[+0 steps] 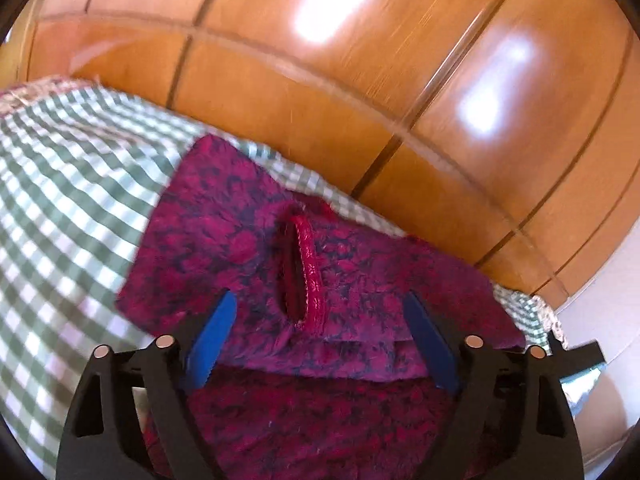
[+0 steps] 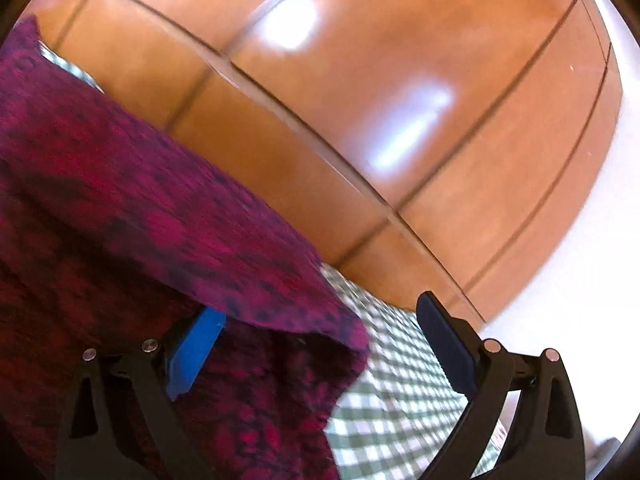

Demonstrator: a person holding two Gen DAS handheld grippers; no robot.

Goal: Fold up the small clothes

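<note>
Left claw (image 1: 316,340): its blue fingers (image 1: 212,344) are standing spread wide, one on each side of the garment's neck opening, pinching nothing; it is probably hovering to choose a hold for a fold.
Right claw (image 2: 320,344): its jaws are also standing wide apart; the left blue finger (image 2: 196,356) is sitting tucked beneath a raised flap of the garment, the right one over bare cloth, so nothing is being gripped.
Garment (image 1: 320,272): the small magenta-and-dark fleece piece is lying on the checked cloth (image 1: 72,184) covering the tabletop, its lower edge already doubled over nearest the left claw.
Neck opening (image 1: 298,268): it is gaping beyond the doubled edge, red-trimmed.
Left view only: it is showing the neck opening and the garment's full outline.
Right view only: it is showing the garment's lifted corner (image 2: 312,312) curling over the finger.
Wooden panelling (image 1: 360,80): it is rising behind the garment, farthest off, blurred in both views.
</note>
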